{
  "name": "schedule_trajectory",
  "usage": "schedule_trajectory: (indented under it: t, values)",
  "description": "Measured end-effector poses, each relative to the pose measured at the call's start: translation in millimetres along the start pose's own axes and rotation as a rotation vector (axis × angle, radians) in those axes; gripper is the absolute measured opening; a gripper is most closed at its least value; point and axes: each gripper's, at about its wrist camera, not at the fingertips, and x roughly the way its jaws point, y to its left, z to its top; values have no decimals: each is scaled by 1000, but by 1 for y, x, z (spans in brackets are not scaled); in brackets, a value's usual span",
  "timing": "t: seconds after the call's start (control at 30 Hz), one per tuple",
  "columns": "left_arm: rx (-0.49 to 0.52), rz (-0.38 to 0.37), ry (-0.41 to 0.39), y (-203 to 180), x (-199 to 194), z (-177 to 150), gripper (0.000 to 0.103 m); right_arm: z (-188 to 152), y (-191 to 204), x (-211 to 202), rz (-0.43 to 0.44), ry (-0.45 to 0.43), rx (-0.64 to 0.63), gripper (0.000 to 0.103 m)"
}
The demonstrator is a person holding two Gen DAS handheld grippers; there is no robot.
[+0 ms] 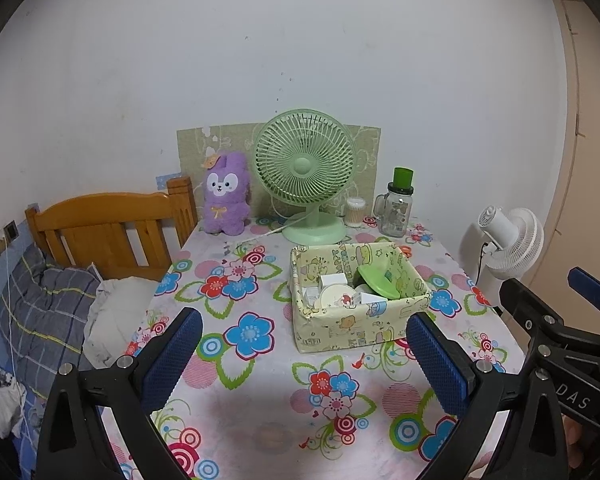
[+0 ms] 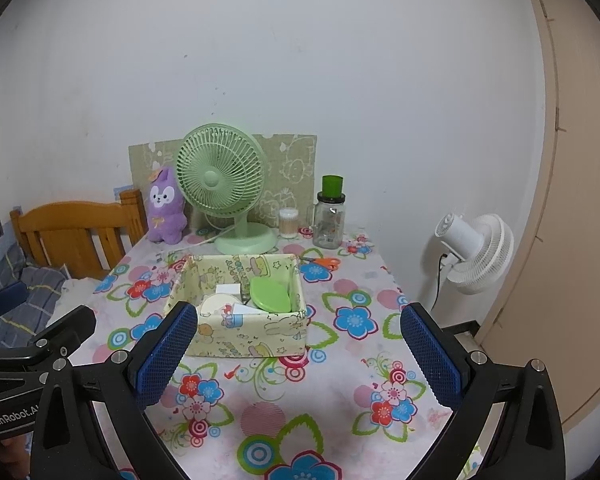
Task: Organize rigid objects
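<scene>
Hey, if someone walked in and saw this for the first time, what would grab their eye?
Probably the mint-green plastic desk fan at the back of the flower-print tablecloth, with the fluffy purple plush bunny to its left. Next, the pale yellow cartoon-print storage box mid-table, already holding a green lid and white items.

Both the left tool (image 1: 304,360) and right tool (image 2: 298,354) hover side by side, fingers spread wide, holding nothing.

Soft, even indoor light fills both views, with only faint shadows on the tablecloth (image 1: 260,380). Fisheye bending curves the door (image 2: 572,200) at right; black vignette darkens the corners.
</scene>
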Motion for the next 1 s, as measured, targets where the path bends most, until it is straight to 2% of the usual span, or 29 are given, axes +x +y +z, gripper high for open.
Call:
schedule_trajectory:
  t: [1.0]
  values:
    - [-2, -14, -4, 2, 0, 0, 103, 1, 0, -1, -1, -3, 6, 103]
